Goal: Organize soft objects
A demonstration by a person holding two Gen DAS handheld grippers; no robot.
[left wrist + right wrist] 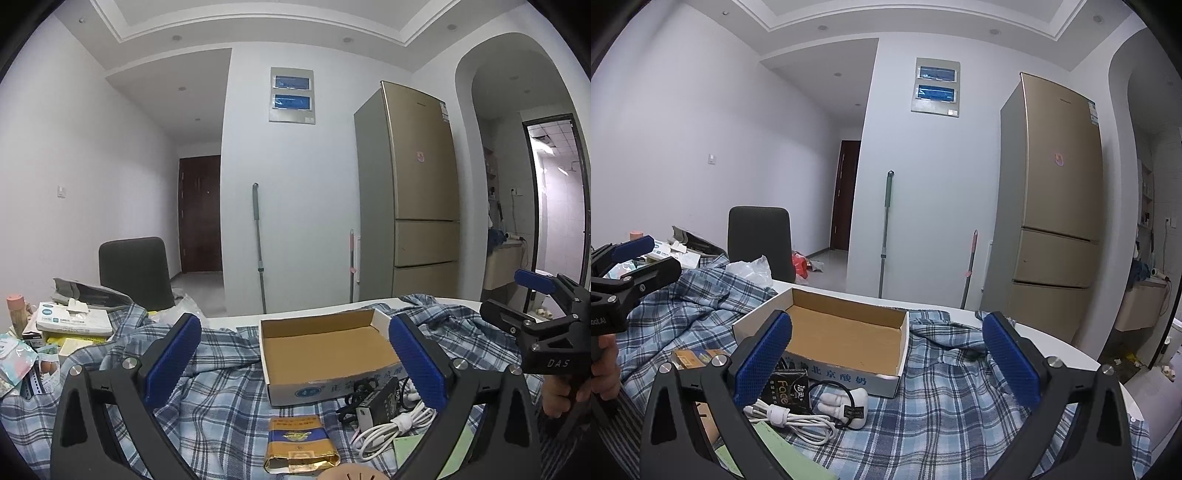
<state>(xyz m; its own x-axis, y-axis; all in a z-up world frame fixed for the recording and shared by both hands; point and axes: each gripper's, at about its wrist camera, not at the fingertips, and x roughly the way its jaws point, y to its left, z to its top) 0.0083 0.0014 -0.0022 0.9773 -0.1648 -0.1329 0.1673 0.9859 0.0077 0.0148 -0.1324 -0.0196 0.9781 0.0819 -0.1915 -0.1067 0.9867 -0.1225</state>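
Cables [798, 413] before open-topped box [846, 332]

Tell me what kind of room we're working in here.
Most likely a home dining area by the kitchen: a tall gold fridge against the wall, a mop leaning nearby, and a table with a plaid shirt and an open cardboard box.

My black left claw [295, 354] with blue pads is wide open, holding nothing. My black right claw [888, 356] is wide open too, beside it.

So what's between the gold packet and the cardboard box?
Only plaid shirt cloth shows between the gold packet and the cardboard box, in the left wrist view.
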